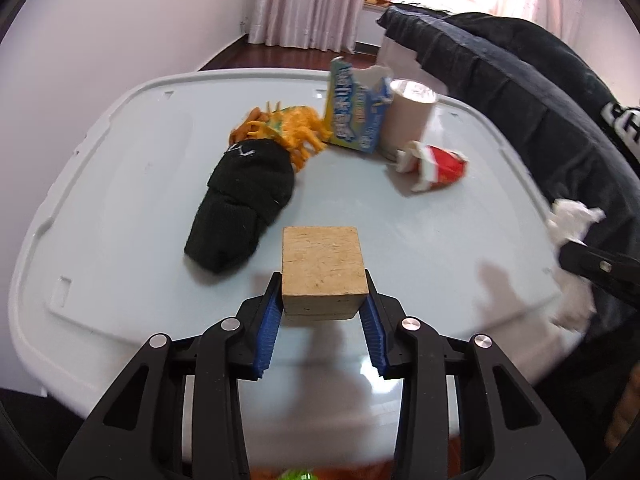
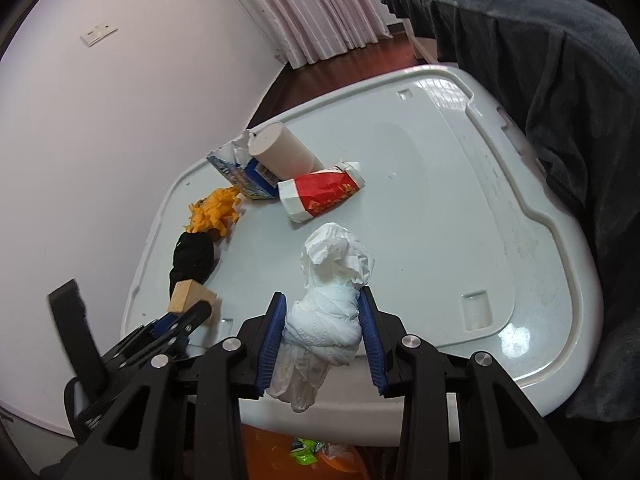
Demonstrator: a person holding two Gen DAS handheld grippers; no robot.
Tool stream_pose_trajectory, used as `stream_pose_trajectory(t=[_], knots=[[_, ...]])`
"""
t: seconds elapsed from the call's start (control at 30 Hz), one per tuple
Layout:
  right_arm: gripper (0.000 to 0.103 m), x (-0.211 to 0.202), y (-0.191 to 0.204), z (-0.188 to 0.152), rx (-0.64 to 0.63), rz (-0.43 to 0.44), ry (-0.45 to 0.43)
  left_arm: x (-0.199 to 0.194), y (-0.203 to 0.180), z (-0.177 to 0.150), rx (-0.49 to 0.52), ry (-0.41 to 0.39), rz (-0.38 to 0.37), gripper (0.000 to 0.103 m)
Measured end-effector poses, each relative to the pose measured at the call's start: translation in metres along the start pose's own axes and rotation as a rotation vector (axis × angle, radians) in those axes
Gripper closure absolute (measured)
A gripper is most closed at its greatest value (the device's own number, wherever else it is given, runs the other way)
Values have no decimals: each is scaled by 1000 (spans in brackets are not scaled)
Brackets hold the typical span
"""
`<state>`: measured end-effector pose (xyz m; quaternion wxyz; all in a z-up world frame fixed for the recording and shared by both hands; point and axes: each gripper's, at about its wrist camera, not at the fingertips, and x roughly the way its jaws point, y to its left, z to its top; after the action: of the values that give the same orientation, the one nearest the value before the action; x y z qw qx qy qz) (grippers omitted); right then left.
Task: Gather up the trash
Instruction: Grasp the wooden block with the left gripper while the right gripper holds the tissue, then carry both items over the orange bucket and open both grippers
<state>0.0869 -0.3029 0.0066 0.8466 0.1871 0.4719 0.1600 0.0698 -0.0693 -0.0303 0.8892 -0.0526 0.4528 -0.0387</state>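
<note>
Through the left wrist camera, I see my left gripper [image 1: 325, 300] pinching a pale wooden block [image 1: 323, 270] between its blue pads, the block sitting square across the jaws and lifted just off the grey-white plastic lid [image 1: 120, 128] that serves as the work surface. Beyond the block, on my left, lies a black sock [image 1: 244, 204] with an orange toy dinosaur [image 1: 288, 128] at its far end. Farther back stand a torn blue and yellow carton [image 1: 354, 110] and a beige cup [image 1: 408, 118], with a crumpled red wrapper [image 1: 438, 168] just beside them.

Through the right wrist camera, my right gripper [image 2: 322, 328] is clamped on a wad of white tissue [image 2: 332, 272], its long axis running upright between the pads, a tail hanging below. Under the near rim of the lid I glimpse an orange bin [image 2: 272, 452] holding green scraps. I judge that both loads lie above and just beyond that bin, so the coming move is to draw each hand back over the near rim. The red wrapper lies straight ahead of the right jaws, nearer this hand than the left.
</note>
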Motion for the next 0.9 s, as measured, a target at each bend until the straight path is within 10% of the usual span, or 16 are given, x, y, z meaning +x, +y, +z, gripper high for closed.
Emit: stream_pose_trajectory(t=[0.9], knots=[[66, -61, 89, -138, -285, 44, 166, -112, 6, -103, 166, 159, -54, 67]])
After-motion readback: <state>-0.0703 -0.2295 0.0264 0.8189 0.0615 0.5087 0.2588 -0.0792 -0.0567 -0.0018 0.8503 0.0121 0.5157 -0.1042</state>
